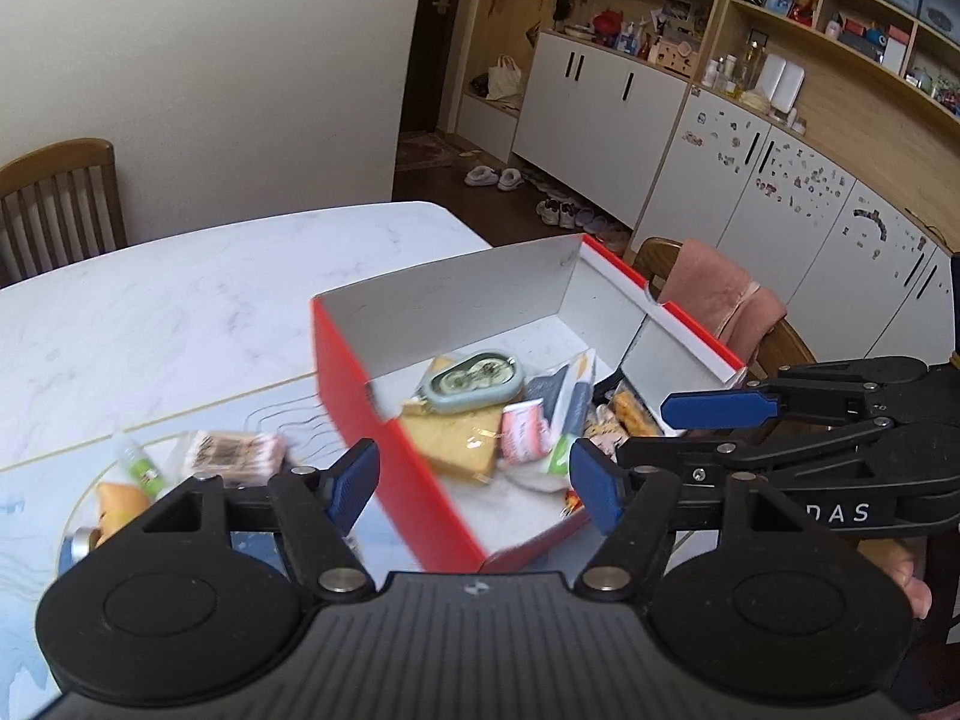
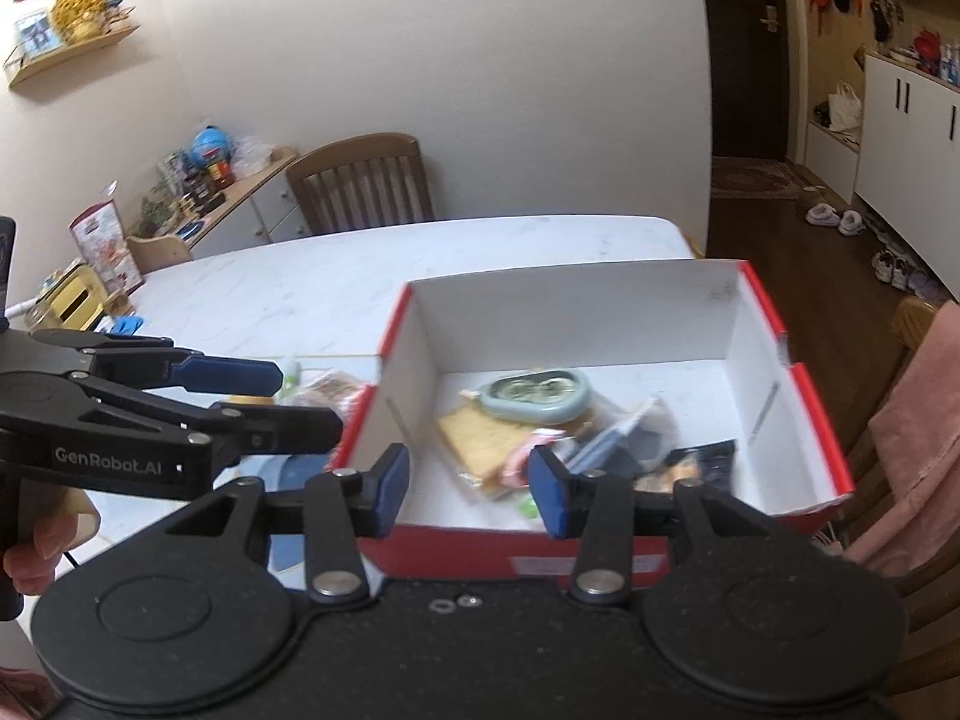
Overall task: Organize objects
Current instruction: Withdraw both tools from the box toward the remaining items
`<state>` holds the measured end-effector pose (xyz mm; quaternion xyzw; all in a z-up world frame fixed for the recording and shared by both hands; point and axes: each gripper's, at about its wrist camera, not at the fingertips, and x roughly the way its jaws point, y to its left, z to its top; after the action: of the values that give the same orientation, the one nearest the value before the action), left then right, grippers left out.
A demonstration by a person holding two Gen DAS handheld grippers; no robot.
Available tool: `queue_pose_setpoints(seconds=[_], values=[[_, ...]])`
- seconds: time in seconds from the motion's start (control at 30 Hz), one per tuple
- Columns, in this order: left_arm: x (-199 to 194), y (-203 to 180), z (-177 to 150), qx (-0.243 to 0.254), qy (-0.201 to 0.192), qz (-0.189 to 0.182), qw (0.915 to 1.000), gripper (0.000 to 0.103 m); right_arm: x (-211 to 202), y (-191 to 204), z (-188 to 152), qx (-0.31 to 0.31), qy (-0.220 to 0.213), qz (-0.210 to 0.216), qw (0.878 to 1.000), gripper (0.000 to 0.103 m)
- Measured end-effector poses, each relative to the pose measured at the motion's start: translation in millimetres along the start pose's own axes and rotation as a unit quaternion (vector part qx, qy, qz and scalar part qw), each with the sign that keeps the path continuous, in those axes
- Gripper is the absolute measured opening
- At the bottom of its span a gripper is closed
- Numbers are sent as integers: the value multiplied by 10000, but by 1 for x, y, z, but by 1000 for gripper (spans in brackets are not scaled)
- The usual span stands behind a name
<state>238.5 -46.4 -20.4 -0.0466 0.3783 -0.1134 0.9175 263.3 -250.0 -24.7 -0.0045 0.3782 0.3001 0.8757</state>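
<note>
While both sets of jaws stand spread and hold nothing, the work looks to be between picks: the left gripper (image 1: 474, 480) hangs over the near left wall of the red box (image 1: 384, 444), and the right gripper (image 2: 471, 489) over its near wall, neither touching anything.

Inside the box lie things already gathered — a pale green oval tin (image 1: 474, 381) resting on a yellow sponge-like slab (image 1: 456, 441), a pink packet (image 1: 525, 432) beside them, and some dark snack wrappers (image 1: 627, 411) toward the right wall.

Still outside, just left of the box on the marble table (image 1: 180, 300), sit a pink wrapped packet (image 1: 231, 450), a small green-and-white tube (image 1: 141, 468), something orange (image 1: 120, 507) and a metal-capped thing (image 1: 78, 546) half hidden by the gripper body. My judgement is that the next move falls to the left gripper: swing left, drop onto the packet, close, lift over the wall.

That wall is the main obstacle — it is tall, and a low carry would knock it. The loose items also crowd each other, so a clean pinch needs care. A chair draped in pink cloth (image 1: 720, 300) stands beyond the box.
</note>
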Motion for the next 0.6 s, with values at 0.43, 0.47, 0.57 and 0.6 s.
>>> queue_pose_setpoints(seconds=[0.43, 0.47, 0.57, 0.6], values=[[-43, 72, -29, -197, -113, 204, 9995, 80, 19, 60, 4, 52, 10, -45, 10000, 75], [-46, 77, -31, -212, -130, 220, 9994, 80, 20, 65, 4, 45, 14, -53, 10000, 77], [-53, 96, -35, -253, -119, 209, 9994, 81, 26, 79, 6, 8, 25, -88, 10000, 83], [-55, 101, -37, -266, -114, 205, 9994, 81, 28, 83, 6, 2, 30, -83, 10000, 84]])
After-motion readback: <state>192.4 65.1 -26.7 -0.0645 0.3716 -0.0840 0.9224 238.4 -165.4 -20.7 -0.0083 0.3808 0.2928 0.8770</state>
